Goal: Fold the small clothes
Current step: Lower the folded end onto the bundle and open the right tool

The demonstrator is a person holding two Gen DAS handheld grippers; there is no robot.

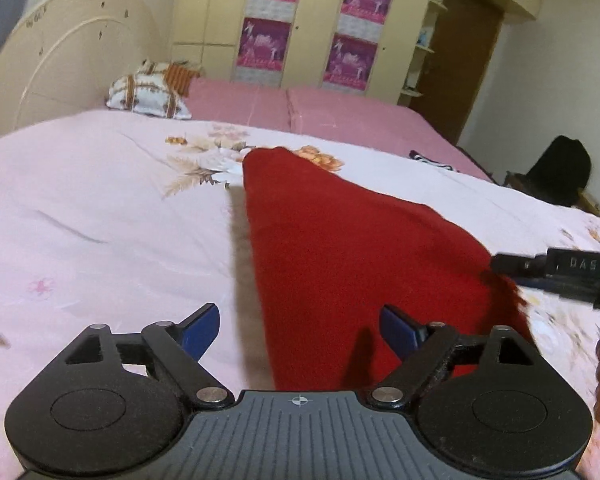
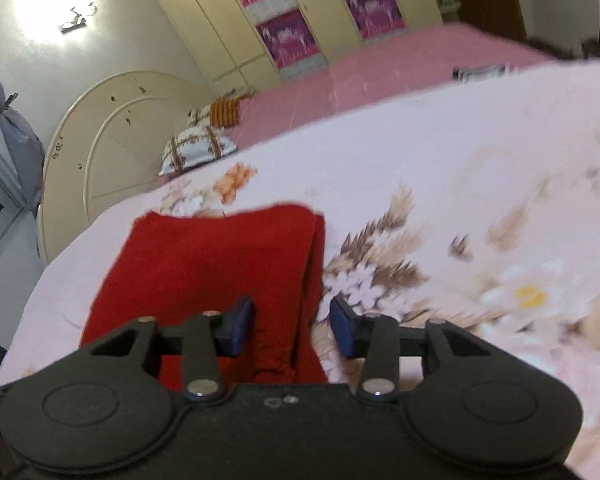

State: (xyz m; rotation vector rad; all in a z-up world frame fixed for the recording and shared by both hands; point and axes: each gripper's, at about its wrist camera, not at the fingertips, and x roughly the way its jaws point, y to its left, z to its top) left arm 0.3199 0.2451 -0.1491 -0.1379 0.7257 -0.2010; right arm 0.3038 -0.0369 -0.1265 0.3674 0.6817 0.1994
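Nearest, left gripper [image 1: 300, 332] spread wide over the near end of a red garment [image 1: 340, 248], blue pads [image 1: 202, 330] clear of the cloth, nothing held. Right gripper [image 2: 292, 326] parted partway, the garment's folded right edge lying between the pads [image 2: 240, 324] without being pinched; seen from the left wrist view at the garment's right corner. Red garment spread flat on a pale pink floral bedsheet [image 1: 100, 200], narrowing away toward the bed's middle. Beyond, a deeper pink bedsheet [image 1: 340, 116], patterned pillows [image 1: 148, 94] against a cream rounded headboard [image 1: 72, 52]. Farthest, cream wardrobe [image 1: 320, 20] with purple posters.
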